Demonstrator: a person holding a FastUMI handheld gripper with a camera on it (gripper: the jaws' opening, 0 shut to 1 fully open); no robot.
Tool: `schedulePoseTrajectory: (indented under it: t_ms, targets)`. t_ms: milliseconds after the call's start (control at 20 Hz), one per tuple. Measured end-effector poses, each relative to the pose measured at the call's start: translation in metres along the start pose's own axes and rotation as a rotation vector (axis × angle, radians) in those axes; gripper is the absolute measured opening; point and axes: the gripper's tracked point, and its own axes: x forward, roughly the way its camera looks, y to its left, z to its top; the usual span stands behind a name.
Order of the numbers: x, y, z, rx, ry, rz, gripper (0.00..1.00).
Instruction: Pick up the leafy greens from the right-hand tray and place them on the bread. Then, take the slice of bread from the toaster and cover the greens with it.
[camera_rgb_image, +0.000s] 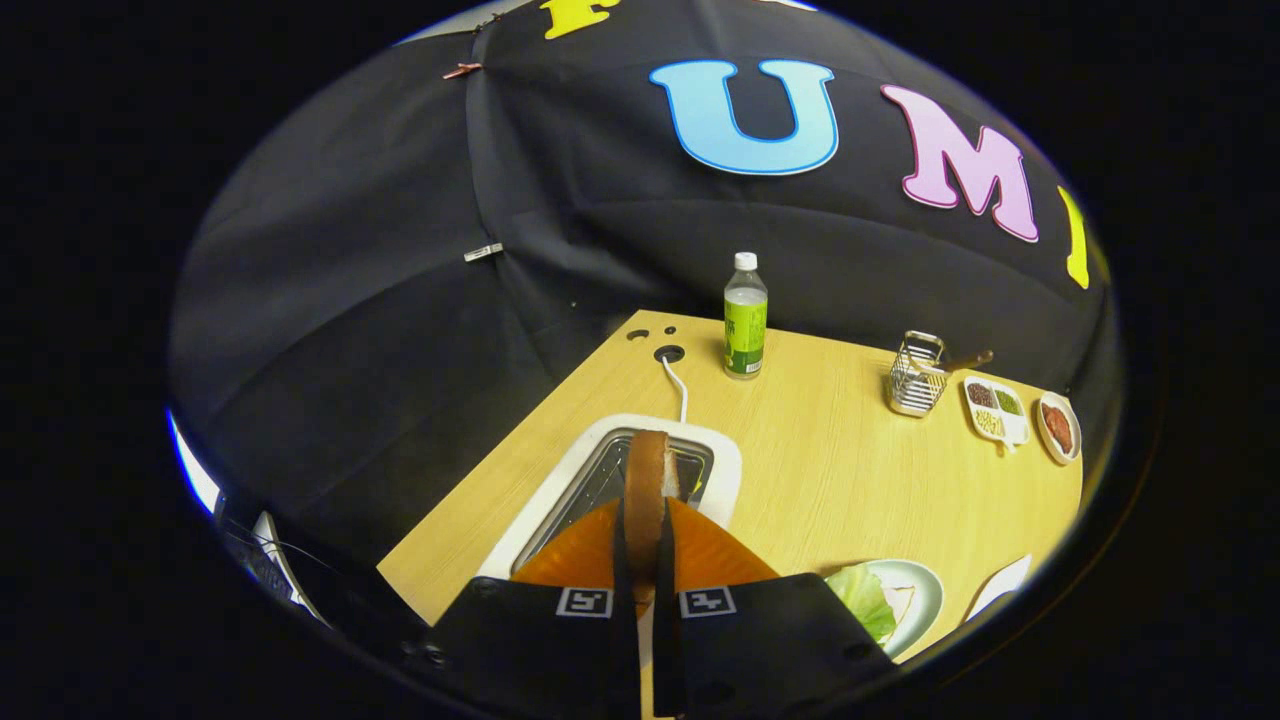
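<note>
— What are you seeing for surfaces?
— Table (830, 470) is showing matt wood grain; toaster (730, 470) is looking like smooth glossy plastic.
— And beyond your gripper (645, 590)?
— Wire basket (915, 380) is gleaming metal; bottle (745, 320) is reading clear plastic; bread slice (648, 480), pinched between both fingers, is looking matt, crusty.

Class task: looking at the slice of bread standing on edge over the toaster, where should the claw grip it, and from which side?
Grip the bread slice across its flat faces near the top crust, coming from above: it stands upright over the toaster, thin edge up. The claw is already shut on it that way.
</note>
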Motion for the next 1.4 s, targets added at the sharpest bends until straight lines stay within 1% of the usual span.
schedulePoseTrajectory:
  t_ms: [350, 500, 650, 850, 1000, 1150, 1250, 1400]
  targets:
    - [-0.042, -0.013, 0.043, 0.03, -0.076, 0.065, 0.09]
    - [-0.062, -0.043, 0.06, 0.051, -0.122, 0.038, 0.09]
    - [-0.076, -0.074, 0.061, 0.093, -0.142, 0.014, 0.09]
    - [-0.084, -0.12, 0.033, 0.175, -0.119, -0.048, 0.09]
    - [-0.084, -0.148, 0.004, 0.243, -0.078, -0.075, 0.09]
    - [-0.081, -0.161, -0.028, 0.289, -0.034, -0.078, 0.09]
    - [-0.078, -0.169, -0.047, 0.295, -0.01, -0.09, 0.09]
    - [-0.07, -0.165, -0.072, 0.316, 0.024, -0.078, 0.09]
